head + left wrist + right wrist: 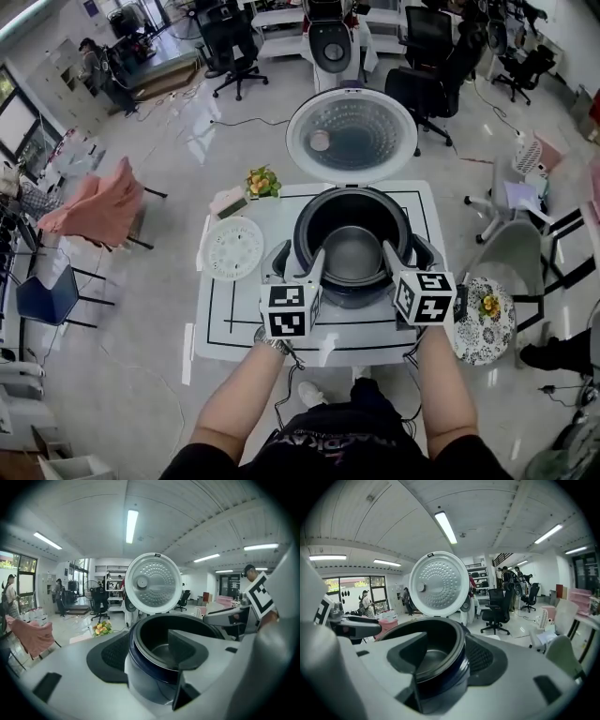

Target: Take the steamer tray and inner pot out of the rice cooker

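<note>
Fingers (108,657) of the left gripper (300,255) spread wide, closed on nothing: one outside the rice cooker (354,292), the other dipped inside the inner pot (354,253), the near-left rim between them and, as far as can be told, untouched. Same on the right gripper (403,247): fingers (485,660) well apart, one inside the pot, one outside the body, astride the near-right rim.

Mirrored placement probably chosen for a level lift from two sides: a round, deep pot with no handle in sight, so best pinched by its wall at two points rather than tipped up from one.

Lid (352,136) tilted back upright behind the cooker, leaving the opening free from above.

Steamer tray (233,248), the white perforated disc, flat on the table (234,323) just left of the cooker and clear of both grippers; first half of the task judged done. Pot seated in the cooker, yet to come out.

Worth watching: outer fingers seemingly beyond the cooker's own wall, not only the pot's. Closing here might catch the body as well, so perhaps a shift inward first
</note>
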{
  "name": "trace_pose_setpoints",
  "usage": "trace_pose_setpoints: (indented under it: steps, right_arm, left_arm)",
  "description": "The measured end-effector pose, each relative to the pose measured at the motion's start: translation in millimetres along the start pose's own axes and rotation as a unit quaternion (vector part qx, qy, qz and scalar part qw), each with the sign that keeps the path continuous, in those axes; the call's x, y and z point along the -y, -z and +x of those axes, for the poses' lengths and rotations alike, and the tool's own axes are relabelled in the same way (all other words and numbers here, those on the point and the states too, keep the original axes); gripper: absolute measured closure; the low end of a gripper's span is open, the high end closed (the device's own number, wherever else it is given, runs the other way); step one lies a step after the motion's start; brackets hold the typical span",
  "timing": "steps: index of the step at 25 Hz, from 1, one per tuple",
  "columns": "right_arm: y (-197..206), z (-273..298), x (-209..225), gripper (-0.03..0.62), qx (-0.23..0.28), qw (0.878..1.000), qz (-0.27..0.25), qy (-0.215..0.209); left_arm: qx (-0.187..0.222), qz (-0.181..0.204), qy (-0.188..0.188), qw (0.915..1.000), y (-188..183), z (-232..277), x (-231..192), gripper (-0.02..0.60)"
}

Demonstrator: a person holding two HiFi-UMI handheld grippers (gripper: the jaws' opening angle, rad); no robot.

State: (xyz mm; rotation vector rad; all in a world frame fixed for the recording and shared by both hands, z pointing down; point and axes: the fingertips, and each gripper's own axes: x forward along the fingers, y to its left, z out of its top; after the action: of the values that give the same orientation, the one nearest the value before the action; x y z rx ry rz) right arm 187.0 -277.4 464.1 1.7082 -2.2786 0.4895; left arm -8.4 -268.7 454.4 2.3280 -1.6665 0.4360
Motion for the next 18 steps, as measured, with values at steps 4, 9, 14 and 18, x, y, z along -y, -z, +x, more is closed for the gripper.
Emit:
trace_pose_setpoints:
  steps: [4,9,14,18]
  right_arm:
    - [3.9,9.6,6.5,0.347,-0.013,1.000,0.003,-0.005]
    - [7.6,20.2,12.3,0.347,-0.022,1.000,0.003,-0.009]
    - [12.5,28.8,14.1,0.347,-0.035,0.999,0.003,-0.010]
    - [15.1,34.4,11.0,0.347,-0.048,0.998,-0.033,-0.002]
  left_arm:
    - [-0.010,-0.002,-0.014,0.9999,3.8,8.3,-1.7,0.323]
    - [-0.027,-0.007,-0.026,0.9993,11.8,18.3,-3.5,0.322]
    - [-0.045,-0.005,-0.038,0.9983,18.8,28.3,-7.5,0.324]
    - [-0.060,-0.001,-0.048,0.9970,22.9,36.2,-8.6,0.328]
